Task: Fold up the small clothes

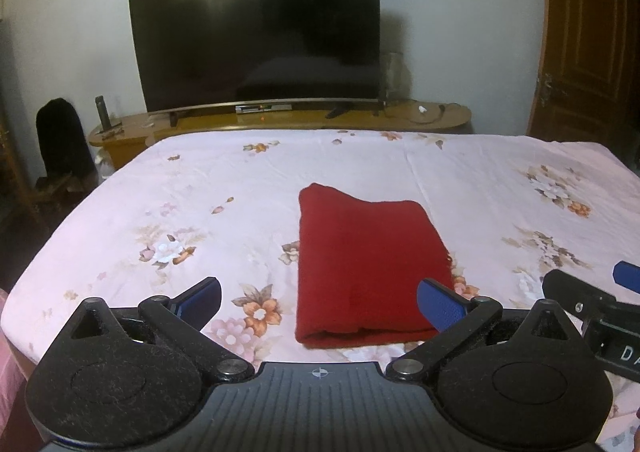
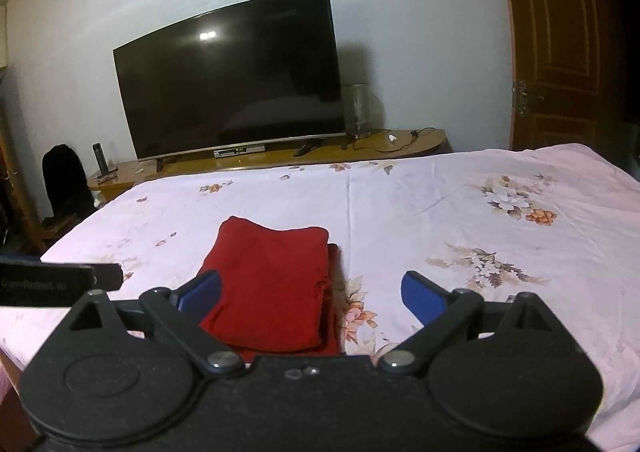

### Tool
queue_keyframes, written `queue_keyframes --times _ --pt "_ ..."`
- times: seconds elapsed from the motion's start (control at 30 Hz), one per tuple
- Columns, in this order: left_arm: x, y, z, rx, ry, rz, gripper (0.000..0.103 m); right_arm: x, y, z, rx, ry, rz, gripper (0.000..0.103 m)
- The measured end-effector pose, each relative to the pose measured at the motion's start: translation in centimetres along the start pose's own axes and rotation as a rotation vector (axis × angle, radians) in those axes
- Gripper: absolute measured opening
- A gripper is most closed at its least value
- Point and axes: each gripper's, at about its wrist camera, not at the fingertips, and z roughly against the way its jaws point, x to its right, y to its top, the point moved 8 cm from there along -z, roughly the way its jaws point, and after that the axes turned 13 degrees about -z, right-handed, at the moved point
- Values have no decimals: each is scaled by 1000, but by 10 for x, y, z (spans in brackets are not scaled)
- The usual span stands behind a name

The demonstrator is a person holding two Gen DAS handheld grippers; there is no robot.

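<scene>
A red cloth lies folded into a flat rectangle on the pink floral bedsheet. My left gripper is open and empty, held above the cloth's near edge, its fingers apart on either side. In the right wrist view the red cloth lies left of centre, with a lower layer showing along its right side. My right gripper is open and empty, its left finger over the cloth's near left part. The right gripper's blue tip also shows in the left wrist view.
A large dark television stands on a low wooden stand beyond the bed's far edge. A wooden door is at the right. A dark chair stands at the left past the bed's edge.
</scene>
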Motion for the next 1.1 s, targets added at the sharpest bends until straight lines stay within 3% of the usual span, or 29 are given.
queue_keyframes --times 0.47,1.1 --pt "21 -13 18 -35 0 14 103 18 -4 19 -19 7 4 98" --pt "36 -12 27 -25 -9 -16 103 22 -5 30 -14 9 -1 99"
